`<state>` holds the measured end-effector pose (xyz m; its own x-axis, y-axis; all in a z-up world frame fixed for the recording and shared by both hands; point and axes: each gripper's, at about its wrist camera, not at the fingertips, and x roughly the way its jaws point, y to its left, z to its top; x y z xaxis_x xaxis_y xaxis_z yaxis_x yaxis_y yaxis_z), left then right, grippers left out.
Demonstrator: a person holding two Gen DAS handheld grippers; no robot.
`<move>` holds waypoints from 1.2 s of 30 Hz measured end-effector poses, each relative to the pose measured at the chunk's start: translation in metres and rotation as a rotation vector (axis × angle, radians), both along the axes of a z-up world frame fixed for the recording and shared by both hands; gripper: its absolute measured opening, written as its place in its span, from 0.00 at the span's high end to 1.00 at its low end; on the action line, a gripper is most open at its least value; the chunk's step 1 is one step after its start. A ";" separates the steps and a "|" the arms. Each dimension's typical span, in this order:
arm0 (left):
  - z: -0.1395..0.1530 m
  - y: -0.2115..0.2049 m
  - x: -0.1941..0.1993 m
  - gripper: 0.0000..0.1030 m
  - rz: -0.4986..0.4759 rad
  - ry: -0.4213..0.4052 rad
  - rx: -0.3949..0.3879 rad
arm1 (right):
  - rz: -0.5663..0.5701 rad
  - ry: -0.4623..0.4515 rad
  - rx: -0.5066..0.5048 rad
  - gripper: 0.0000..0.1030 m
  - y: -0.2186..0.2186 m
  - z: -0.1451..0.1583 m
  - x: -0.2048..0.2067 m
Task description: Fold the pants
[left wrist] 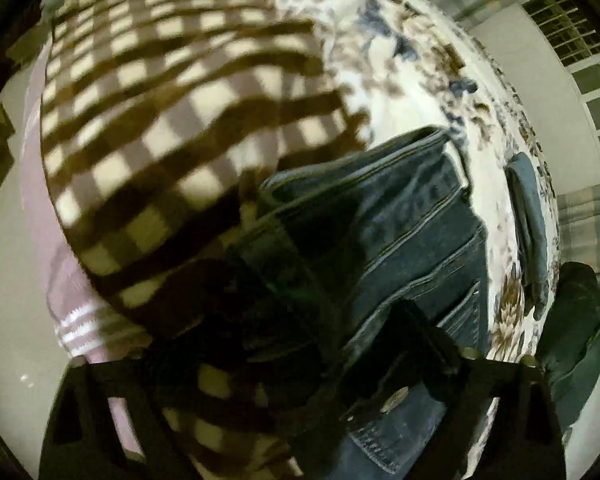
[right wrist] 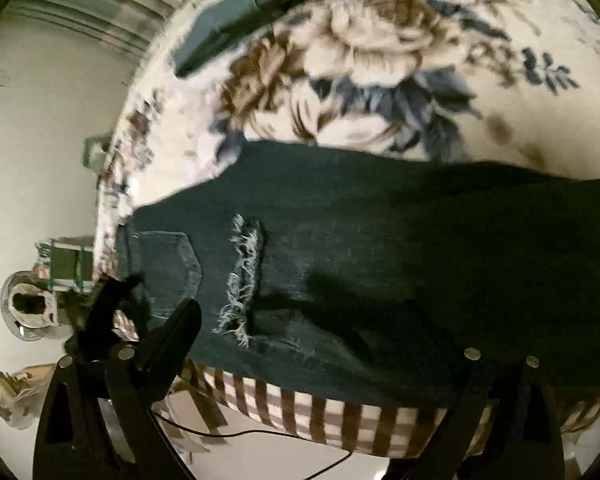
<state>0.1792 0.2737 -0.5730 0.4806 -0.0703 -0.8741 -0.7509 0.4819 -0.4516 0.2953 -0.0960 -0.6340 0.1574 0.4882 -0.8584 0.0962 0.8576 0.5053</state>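
Dark blue jeans (left wrist: pixel 400 216) lie folded lengthwise on the bed, over a brown checked blanket (left wrist: pixel 172 128). My left gripper (left wrist: pixel 308 320) points down at the waist end. Its fingers (left wrist: pixel 404 332) close in on the waistband beside the metal button (left wrist: pixel 396 394), with bunched denim between them. In the right wrist view the jeans (right wrist: pixel 380 240) stretch across the frame, showing a frayed rip (right wrist: pixel 240 280) and a back pocket (right wrist: pixel 172 264). My right gripper (right wrist: pixel 300 316) hovers open above the leg, nothing held. A black gripper part (right wrist: pixel 116 296) sits at the waist end.
A floral bedspread (right wrist: pixel 380 60) covers the bed beyond the jeans. Another folded denim piece (right wrist: pixel 252 4) lies further back on it. The checked blanket (right wrist: pixel 340 416) hangs over the near bed edge. On the floor are a cable (right wrist: pixel 260 436) and a round appliance (right wrist: pixel 28 304).
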 end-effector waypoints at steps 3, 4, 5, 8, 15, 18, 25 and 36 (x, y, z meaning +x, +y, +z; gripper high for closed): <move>0.022 -0.008 0.006 0.68 -0.018 -0.012 0.102 | -0.008 0.043 -0.063 0.03 0.004 -0.018 0.006; 0.032 -0.011 0.002 0.72 -0.008 -0.021 0.134 | -0.014 0.054 -0.082 0.03 0.003 -0.022 0.007; 0.038 -0.012 -0.002 0.76 -0.002 -0.037 0.146 | -0.019 0.056 -0.085 0.03 0.001 -0.025 0.007; 0.042 -0.012 -0.006 0.76 0.001 -0.071 0.155 | -0.026 0.042 -0.082 0.03 -0.002 -0.027 0.006; 0.006 0.007 -0.008 0.60 0.047 -0.065 0.024 | 0.279 -0.086 -0.164 0.04 0.076 -0.013 -0.001; 0.006 0.006 -0.006 0.60 0.039 -0.061 0.021 | 0.383 -0.093 -0.316 0.47 0.108 -0.032 -0.008; 0.007 0.009 -0.007 0.60 0.017 -0.067 -0.002 | 0.333 -0.175 -0.403 0.88 0.121 -0.013 -0.020; 0.026 -0.001 -0.013 0.78 0.001 -0.124 0.071 | 0.233 -0.053 -0.130 0.38 0.067 -0.011 -0.006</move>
<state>0.1661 0.2730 -0.5472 0.5857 -0.0095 -0.8105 -0.6918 0.5153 -0.5059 0.2889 -0.0294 -0.6450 0.0998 0.4030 -0.9097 -0.1351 0.9113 0.3889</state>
